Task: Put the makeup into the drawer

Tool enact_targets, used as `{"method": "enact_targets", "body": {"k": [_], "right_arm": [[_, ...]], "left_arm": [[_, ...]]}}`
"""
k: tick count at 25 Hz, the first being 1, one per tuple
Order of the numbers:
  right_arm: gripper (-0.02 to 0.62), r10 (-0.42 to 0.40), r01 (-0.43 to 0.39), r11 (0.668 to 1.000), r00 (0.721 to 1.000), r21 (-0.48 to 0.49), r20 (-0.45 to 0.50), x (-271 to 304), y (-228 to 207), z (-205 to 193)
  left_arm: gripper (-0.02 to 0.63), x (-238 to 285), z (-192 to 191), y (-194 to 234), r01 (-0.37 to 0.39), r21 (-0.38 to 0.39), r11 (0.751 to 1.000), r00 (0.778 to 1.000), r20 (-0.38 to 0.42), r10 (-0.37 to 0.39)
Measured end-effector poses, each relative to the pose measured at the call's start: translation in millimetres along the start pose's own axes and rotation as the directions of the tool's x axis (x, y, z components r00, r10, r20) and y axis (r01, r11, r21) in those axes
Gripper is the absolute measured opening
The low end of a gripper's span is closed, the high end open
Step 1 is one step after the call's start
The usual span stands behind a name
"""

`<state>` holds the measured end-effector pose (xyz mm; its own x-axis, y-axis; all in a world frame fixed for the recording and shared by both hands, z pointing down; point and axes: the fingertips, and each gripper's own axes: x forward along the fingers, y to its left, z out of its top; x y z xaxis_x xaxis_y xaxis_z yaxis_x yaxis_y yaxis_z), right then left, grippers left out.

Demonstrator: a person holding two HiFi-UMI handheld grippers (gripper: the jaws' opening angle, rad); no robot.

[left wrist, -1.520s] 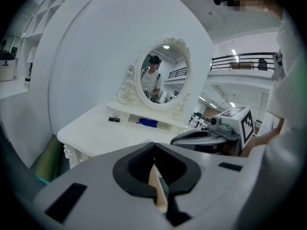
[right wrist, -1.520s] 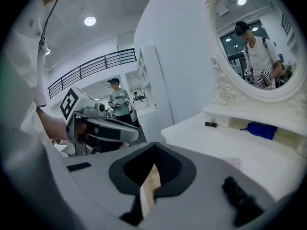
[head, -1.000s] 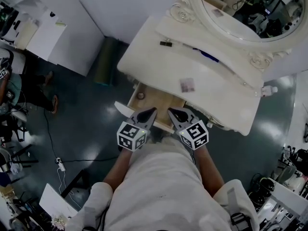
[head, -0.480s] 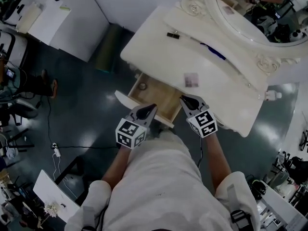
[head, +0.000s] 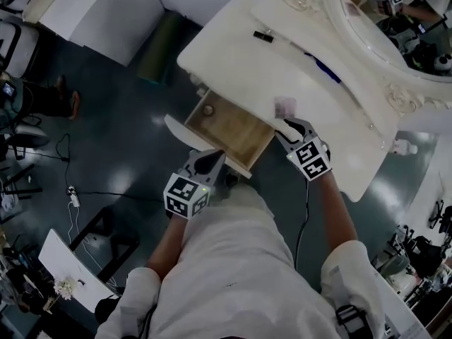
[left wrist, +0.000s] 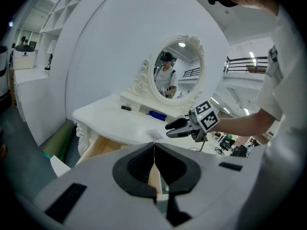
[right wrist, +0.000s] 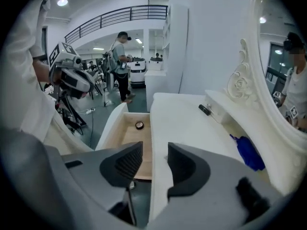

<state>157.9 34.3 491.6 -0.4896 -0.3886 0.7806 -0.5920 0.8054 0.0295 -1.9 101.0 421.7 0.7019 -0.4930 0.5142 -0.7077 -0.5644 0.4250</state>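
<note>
Holding, left tongs (left wrist: 154, 147): nothing; my jaws are pressed together edge to edge. They hang just at the front panel of the open drawer, and I cannot tell whether they touch it.
Opening, right tongs (right wrist: 154, 150): my jaws are parting, with a modest gap and nothing between them. They point down over the counter's front edge, beside the drawer.
Drawer (head: 236, 136): it is pulled out from under the counter with its wooden floor bare to view. In the head view it lies between my two tongs.
Makeup in the drawer: a small round pot (head: 207, 109) lies alone on the drawer floor, in the corner farthest from both tongs.
Counter (head: 233, 62): it is white with a curved edge, and most of its top is bare.
Flat packet (head: 284, 106): it lies on the counter just ahead of my right tongs' tips. It is too blurred to tell more.
Blue item (head: 326, 68): it rests on the low shelf at the back of the counter, under the mirror.
Black clip-like piece (head: 263, 36): it sits at the end of that same shelf, well apart from the blue item.
Mirror (head: 395, 55): it is oval in a carved white frame and stands at the counter's back.
Green roll (head: 157, 48): it lies on the dark floor against the wall, beyond the counter's end.
</note>
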Motion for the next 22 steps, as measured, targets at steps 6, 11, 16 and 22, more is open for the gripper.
{"method": "enact_targets", "body": {"k": [6, 11, 16, 22], "right_arm": [[0.203, 0.026, -0.036, 0.994, 0.995, -0.103, -0.094, 18.6, -22.9, -21.6], [0.252, 0.045, -0.087, 0.971, 0.982, -0.224, -0.184, 31.4, -34.9, -35.0], [0.301, 0.079, -0.166, 0.932, 0.961, -0.322, -0.266, 45.3, -43.3, -47.5], [0.348, 0.108, -0.24, 0.888, 0.938, -0.392, -0.329, 59.4, -52.9, -53.5]], "left_arm": [[0.011, 4.6, -16.5, 3.9, -0.012, -0.035, 0.999, 1.0, -0.014, 0.012], [0.011, 9.2, -27.1, 2.9, -0.012, -0.055, 0.998, 1.0, -0.025, 0.011], [0.011, 13.3, -35.4, 1.6, -0.012, -0.068, 0.998, 0.999, -0.037, 0.01], [0.011, 15.3, -43.6, 4.4, -0.019, -0.086, 0.996, 0.999, -0.049, 0.015]]}}
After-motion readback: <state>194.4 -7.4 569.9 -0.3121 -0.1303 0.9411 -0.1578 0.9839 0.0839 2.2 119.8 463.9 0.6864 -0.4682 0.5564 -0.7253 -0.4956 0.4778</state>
